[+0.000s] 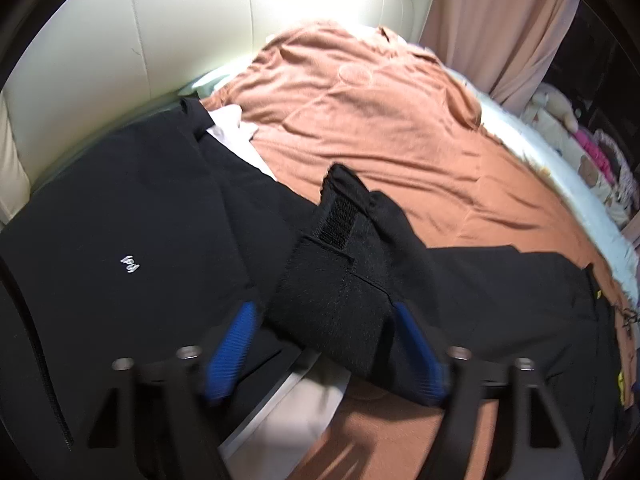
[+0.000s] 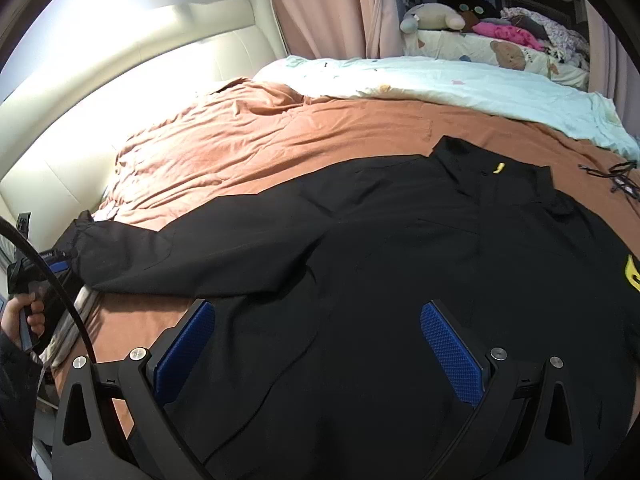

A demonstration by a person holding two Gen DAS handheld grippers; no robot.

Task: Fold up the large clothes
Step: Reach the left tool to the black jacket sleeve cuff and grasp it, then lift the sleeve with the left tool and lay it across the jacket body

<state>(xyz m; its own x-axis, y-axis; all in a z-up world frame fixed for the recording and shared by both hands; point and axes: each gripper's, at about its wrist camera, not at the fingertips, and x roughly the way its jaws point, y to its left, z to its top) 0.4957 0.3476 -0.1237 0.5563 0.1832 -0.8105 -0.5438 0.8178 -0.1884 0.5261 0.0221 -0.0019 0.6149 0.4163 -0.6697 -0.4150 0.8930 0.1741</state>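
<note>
A large black jacket (image 2: 400,248) lies spread on a bed covered with a brown sheet (image 2: 248,140). Its collar with a yellow tag (image 2: 499,168) points to the far right. One sleeve stretches to the left, and its cuff with a velcro strap (image 1: 340,248) lies between the blue pads of my left gripper (image 1: 324,344), whose jaws stand wide apart around it. My right gripper (image 2: 320,344) is open just above the jacket's body, with nothing between its pads. The left gripper also shows in the right wrist view (image 2: 52,268), at the sleeve's end.
A folded black garment with a small white logo (image 1: 130,268) lies left of the sleeve. A cream padded headboard (image 2: 132,80) borders the bed. A pale blue quilt (image 2: 460,84), stuffed toys (image 2: 436,16), pink curtains (image 2: 320,4) and a black cord (image 2: 616,180) lie beyond.
</note>
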